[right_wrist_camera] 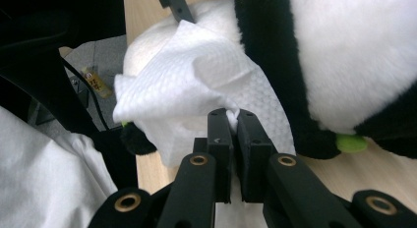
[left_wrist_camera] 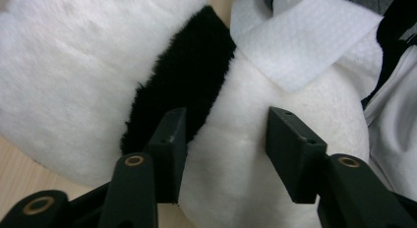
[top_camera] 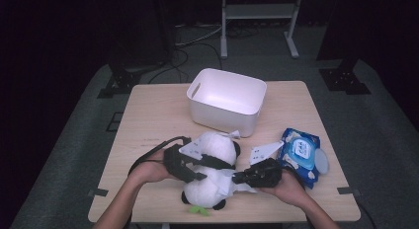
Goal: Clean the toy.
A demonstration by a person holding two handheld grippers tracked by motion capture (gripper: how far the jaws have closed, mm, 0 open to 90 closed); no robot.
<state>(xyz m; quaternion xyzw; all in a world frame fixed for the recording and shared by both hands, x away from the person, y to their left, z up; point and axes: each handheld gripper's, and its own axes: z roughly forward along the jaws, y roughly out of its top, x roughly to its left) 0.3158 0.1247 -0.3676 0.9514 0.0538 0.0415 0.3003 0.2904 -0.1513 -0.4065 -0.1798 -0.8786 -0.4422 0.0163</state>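
A black-and-white panda plush (top_camera: pixel 213 146) lies on the wooden table (top_camera: pixel 148 115) near its front edge. My left gripper (top_camera: pixel 217 171) comes in from the left, its jaws astride the panda's body. In the left gripper view the left gripper (left_wrist_camera: pixel 226 134) pinches the panda (left_wrist_camera: pixel 74 80), one jaw on the black band and the other on the white belly. My right gripper (top_camera: pixel 236 178) is shut on a white wet wipe (top_camera: pixel 232 188) laid against the panda's body. The right gripper (right_wrist_camera: pixel 230 115) clamps the wipe (right_wrist_camera: pixel 196 75) beside the panda (right_wrist_camera: pixel 354 51). The wipe (left_wrist_camera: pixel 305 46) lies over the belly.
An empty white plastic bin (top_camera: pixel 222 118) stands at the back centre of the table. A blue wet-wipe pack (top_camera: pixel 299 152) lies at the right, close to my right hand. A small green piece (top_camera: pixel 197 209) pokes out under the panda at the front edge.
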